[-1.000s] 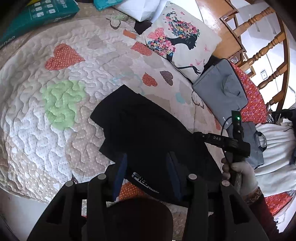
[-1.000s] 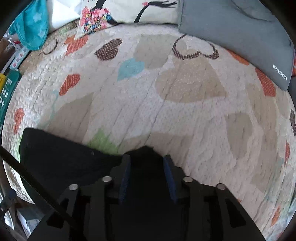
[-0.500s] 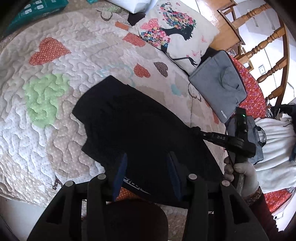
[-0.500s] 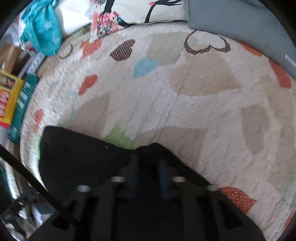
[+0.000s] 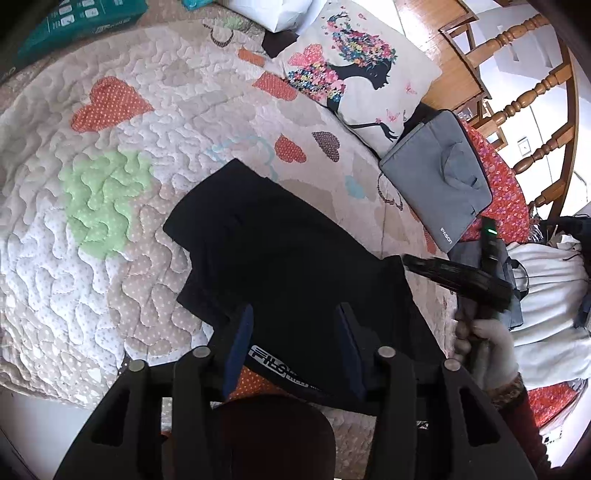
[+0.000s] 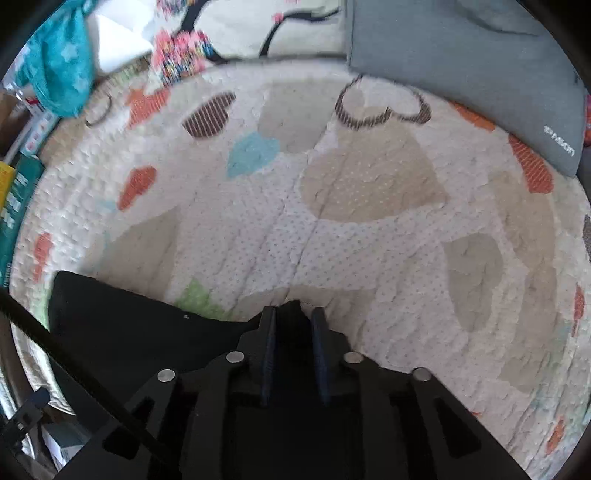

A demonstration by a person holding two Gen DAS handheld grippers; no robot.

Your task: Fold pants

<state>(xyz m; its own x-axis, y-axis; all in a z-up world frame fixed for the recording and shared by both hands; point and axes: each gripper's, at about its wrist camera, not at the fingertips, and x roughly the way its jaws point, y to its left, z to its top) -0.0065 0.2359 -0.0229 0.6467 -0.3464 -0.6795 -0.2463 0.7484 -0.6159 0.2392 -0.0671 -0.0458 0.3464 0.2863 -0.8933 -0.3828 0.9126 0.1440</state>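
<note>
The black pants (image 5: 288,266) lie folded over on the heart-patterned quilt (image 5: 92,229), with a white logo near the left gripper. My left gripper (image 5: 293,325) hovers over the near edge of the pants with its fingers apart, holding nothing. My right gripper (image 6: 293,317) has its blue pads closed on a bunched edge of the pants (image 6: 140,332). It also shows in the left wrist view (image 5: 410,262) at the right edge of the pants, held by a gloved hand.
A printed pillow (image 5: 354,81) and a grey laptop bag (image 5: 439,184) lie at the far side of the quilt. A wooden chair (image 5: 532,92) stands beyond. A teal pack (image 5: 77,22) lies at the far left. A white bundle (image 5: 546,295) sits at the right.
The right gripper's fingers have closed on the pants edge. The left gripper has stayed open over the near edge of the pants.
</note>
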